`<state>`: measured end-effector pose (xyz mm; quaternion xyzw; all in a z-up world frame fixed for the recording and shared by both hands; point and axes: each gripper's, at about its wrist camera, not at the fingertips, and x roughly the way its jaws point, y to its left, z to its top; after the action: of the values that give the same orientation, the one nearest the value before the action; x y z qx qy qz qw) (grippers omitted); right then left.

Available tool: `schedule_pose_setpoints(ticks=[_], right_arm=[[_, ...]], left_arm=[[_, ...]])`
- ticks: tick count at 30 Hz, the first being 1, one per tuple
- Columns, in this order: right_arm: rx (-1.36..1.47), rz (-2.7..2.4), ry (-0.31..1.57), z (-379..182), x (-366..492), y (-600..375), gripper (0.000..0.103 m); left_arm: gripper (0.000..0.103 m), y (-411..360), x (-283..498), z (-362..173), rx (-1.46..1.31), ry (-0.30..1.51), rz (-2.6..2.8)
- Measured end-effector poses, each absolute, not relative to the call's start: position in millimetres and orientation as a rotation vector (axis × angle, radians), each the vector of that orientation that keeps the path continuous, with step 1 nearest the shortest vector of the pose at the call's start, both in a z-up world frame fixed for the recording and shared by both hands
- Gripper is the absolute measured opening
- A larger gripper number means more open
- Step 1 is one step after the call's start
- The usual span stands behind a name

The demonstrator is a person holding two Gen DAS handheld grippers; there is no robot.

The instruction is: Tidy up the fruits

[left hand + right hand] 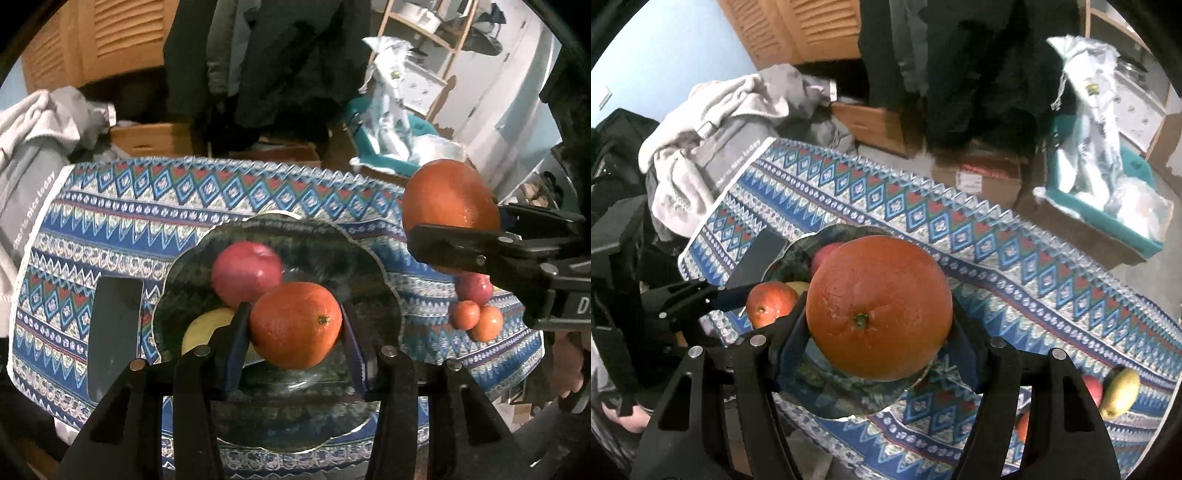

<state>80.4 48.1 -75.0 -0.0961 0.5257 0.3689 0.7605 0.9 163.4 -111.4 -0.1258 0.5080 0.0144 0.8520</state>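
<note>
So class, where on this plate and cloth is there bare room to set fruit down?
Free: the plate's far right part beyond the red apple, and the cloth behind the plate. Crowded: the plate's near left and the small fruits on the right.

Plate [384,295] sitting mid-cloth [110,221] with an apple [246,275] in it, phone [112,332] just left, loose fruit [476,314] off right (a pear [1120,392] among it), an orange [294,325] over the plate.

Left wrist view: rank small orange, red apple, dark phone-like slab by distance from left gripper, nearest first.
From the left gripper:
1. Small orange, clamped between its fingers.
2. Red apple, just behind on the plate, upper left.
3. Dark slab, off the plate, far left on the cloth.
</note>
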Motion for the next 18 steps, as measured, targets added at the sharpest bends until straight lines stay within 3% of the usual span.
schedule_pose_setpoints(ticks=[18], right_arm=[[-0.233,0.797,1.369,-165.1,78.3,67.3,0.069]], left_arm=[[0.048,162.1,1.7,-166.9,-0.337,1.205,0.039]])
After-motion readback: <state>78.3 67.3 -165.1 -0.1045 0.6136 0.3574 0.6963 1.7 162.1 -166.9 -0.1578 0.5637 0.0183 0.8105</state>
